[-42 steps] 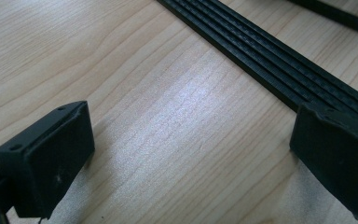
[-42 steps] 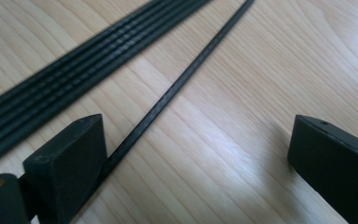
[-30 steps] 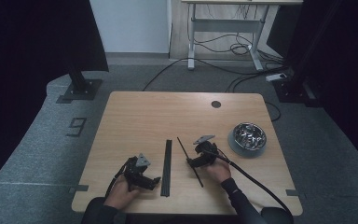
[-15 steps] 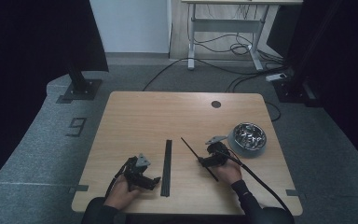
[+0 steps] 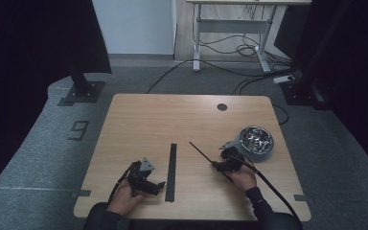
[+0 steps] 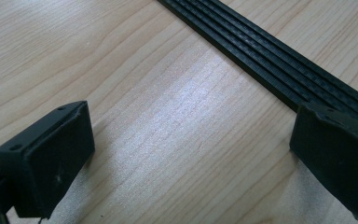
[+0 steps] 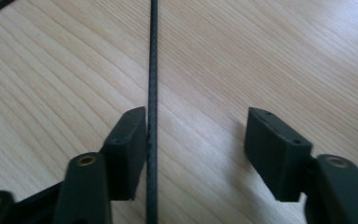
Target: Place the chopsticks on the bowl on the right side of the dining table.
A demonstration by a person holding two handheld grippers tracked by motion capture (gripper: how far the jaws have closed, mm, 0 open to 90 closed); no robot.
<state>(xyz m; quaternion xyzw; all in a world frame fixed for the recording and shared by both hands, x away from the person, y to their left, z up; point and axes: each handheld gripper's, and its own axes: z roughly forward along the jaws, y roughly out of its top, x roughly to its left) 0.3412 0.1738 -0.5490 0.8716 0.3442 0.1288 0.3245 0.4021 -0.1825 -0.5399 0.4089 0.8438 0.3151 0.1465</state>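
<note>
On the worktop (image 5: 143, 120), at its near left, the left gripper (image 5: 149, 186) rests in the person's left hand (image 5: 123, 200), low over the wood. Its jaws stand wide apart with bare wood between them. One jaw tip sits just beside, perhaps over, the near end of the black strip (image 5: 171, 171). That strip is flat and ribbed, and it lies lengthwise on the wood, running away from the person near the middle of the worktop. In the left gripper view the strip (image 6: 270, 70) crosses the upper right corner and passes behind the right-hand jaw.

Right of the strip lies a thin black rod (image 5: 202, 155), set slantwise, its far end pointing up and left. The right gripper (image 5: 220, 166), held in the right hand (image 5: 243, 178), is at the rod's near end. In the right gripper view the jaws are parted; the rod (image 7: 152, 70) runs straight up between them, touching the inner face of the left-hand jaw, well clear of the other. Whether the rod rests on the wood or hangs above it I cannot tell.

Farther right, just beside that gripper, a metal bowl (image 5: 258, 149) stands on the worktop with small shiny parts inside.
</note>
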